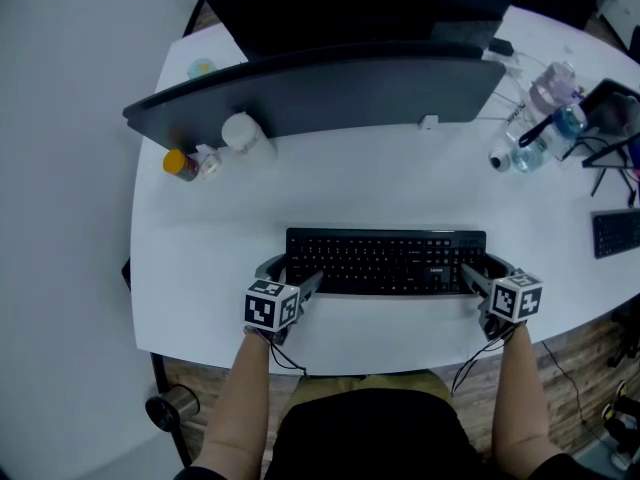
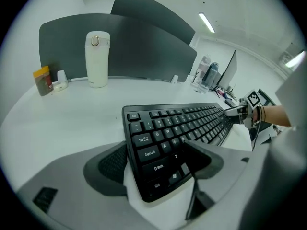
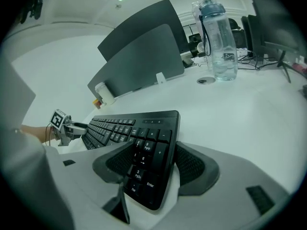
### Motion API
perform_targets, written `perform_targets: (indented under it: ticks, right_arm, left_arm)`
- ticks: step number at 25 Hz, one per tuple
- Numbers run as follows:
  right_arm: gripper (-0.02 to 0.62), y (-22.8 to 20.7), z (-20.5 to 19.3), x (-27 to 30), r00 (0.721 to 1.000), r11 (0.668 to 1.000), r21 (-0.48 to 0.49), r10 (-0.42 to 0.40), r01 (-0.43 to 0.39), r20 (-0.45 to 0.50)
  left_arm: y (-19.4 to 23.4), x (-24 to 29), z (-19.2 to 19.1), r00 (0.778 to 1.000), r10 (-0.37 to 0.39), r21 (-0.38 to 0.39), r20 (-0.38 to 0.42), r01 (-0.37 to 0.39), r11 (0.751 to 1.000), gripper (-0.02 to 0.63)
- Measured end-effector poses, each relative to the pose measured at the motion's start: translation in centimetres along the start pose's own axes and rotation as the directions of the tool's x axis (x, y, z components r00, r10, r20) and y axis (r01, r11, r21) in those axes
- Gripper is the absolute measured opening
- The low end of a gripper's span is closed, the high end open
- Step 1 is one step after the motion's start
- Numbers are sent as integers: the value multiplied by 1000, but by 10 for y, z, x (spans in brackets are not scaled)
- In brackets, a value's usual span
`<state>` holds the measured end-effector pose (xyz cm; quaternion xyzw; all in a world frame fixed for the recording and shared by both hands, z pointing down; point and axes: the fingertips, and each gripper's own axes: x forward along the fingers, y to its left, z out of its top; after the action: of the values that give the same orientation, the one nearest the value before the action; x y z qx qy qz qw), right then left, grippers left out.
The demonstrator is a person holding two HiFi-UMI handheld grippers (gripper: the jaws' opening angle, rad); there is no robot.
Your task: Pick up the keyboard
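A black keyboard (image 1: 385, 261) lies flat on the white table (image 1: 400, 183), near its front edge. My left gripper (image 1: 292, 273) straddles its left end. In the left gripper view the Ctrl and Shift end of the keyboard (image 2: 158, 143) fills the gap of the left gripper (image 2: 156, 145), one pad against the back edge and the other jaw over the front. My right gripper (image 1: 485, 271) straddles the right end the same way. In the right gripper view the number-pad end (image 3: 148, 152) sits between the pads of the right gripper (image 3: 153, 145), which touch its edges.
Behind the keyboard stands a dark curved monitor (image 1: 320, 88). A white tumbler (image 1: 245, 136) and a small orange-capped bottle (image 1: 180, 163) sit at the back left. Clear water bottles (image 1: 545, 118) and cables crowd the back right, with a second keyboard (image 1: 615, 233) at the right edge.
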<state>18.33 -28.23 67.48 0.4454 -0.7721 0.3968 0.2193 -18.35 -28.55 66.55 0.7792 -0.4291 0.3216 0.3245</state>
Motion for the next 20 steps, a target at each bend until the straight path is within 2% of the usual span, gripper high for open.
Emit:
perform_targets:
  ticks: [12, 17, 20]
  right_arm:
    - [281, 11, 0, -4, 998, 999, 7, -32, 31, 51]
    - [281, 21, 6, 0, 998, 1000, -23, -18, 19, 57]
    - [281, 25, 11, -5, 996, 999, -28, -38, 40, 80]
  left_arm:
    - [5, -11, -4, 998, 42, 16, -53, -41, 999, 359]
    - [11, -25, -6, 995, 86, 7, -52, -86, 996, 348]
    - [11, -34, 3, 993, 111, 27, -25, -111, 993, 345]
